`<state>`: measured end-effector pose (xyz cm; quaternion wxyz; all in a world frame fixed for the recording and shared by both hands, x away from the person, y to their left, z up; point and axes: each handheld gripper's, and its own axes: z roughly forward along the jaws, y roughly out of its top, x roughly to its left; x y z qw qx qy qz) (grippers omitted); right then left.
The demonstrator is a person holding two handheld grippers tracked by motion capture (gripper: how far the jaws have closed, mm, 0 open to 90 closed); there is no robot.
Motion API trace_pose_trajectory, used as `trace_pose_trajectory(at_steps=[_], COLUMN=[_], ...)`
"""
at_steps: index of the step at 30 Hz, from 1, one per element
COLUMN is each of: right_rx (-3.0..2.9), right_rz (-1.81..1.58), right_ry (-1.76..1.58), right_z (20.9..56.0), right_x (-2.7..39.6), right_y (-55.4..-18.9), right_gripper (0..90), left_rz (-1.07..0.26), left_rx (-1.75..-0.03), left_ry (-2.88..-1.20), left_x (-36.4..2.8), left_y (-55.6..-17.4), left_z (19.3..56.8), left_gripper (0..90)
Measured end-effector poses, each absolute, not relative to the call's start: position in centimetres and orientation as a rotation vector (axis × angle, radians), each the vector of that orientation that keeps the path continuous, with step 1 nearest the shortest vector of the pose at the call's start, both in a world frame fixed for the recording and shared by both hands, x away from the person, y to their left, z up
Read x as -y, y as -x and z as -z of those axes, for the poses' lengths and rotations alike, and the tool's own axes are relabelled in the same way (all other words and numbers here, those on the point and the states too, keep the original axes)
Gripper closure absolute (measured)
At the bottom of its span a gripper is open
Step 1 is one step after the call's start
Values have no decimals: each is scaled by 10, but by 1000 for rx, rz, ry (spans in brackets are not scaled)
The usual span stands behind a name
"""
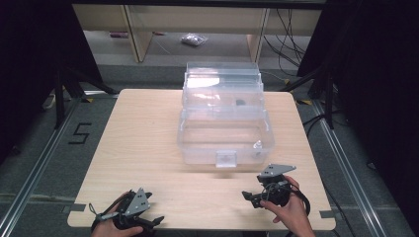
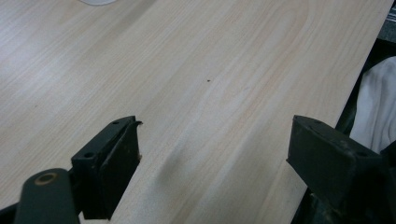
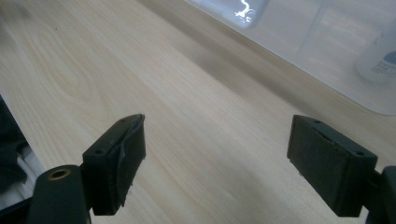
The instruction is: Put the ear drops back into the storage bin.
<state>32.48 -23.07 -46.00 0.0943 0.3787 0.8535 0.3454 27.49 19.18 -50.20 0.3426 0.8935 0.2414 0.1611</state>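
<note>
Clear plastic storage box (image 1: 225,140): large, see-through, rectangular, sits upright on counter (image 1: 143,148), centred toward far edge. Lid (image 1: 222,81) swung open, standing up behind box at far edge, with small dark spot showing on it. White latch tab at middle of front wall, facing near edge. Small pale bottle-like item (image 1: 257,146) inside, at front right corner; contents otherwise too faint to tell. In right claw view, box wall (image 3: 327,42) runs across upper right.

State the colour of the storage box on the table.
Clear, see-through plastic storage box; the high view shows it best.
</note>
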Motion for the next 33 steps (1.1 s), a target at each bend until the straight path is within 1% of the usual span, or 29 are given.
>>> trace_pose_trajectory(at_steps=[2,7,9,10,16,21,29,31,33], right_rx=[-2537,-2519,-2512,-2511,-2515,-2486,-2510,-2510,-2502], right_rz=[-1011,-1016,-1019,-1002,-979,-1009,-986,-978,-998], right_ry=[-1129,-1176,-1130,-1193,-1172,-1243,-1198,-1184,-1217], right_z=[461,464,466,468,475,478,483,483,484], right_x=[232,235,239,241,246,247,251,252,251], right_y=[-323,-318,-319,-315,-312,-307,-304,-303,-301], right_gripper=[203,202,202,202,202,201,199,199,199], left_rz=[-416,-417,-417,-418,-420,-418,-421,-428,-417], left_rx=[-655,-648,-644,-647,-648,-645,-653,-626,-649], left_ry=[-2310,-2307,-2310,-2309,-2305,-2317,-2313,-2327,-2310], left_x=[-191,-192,-192,-192,-192,-192,-191,-192,-191], left_y=[-274,-274,-274,-274,-274,-275,-274,-275,-274], left_z=[503,502,502,502,502,502,503,502,503], left_gripper=[162,162,162,162,162,162,163,162,162])
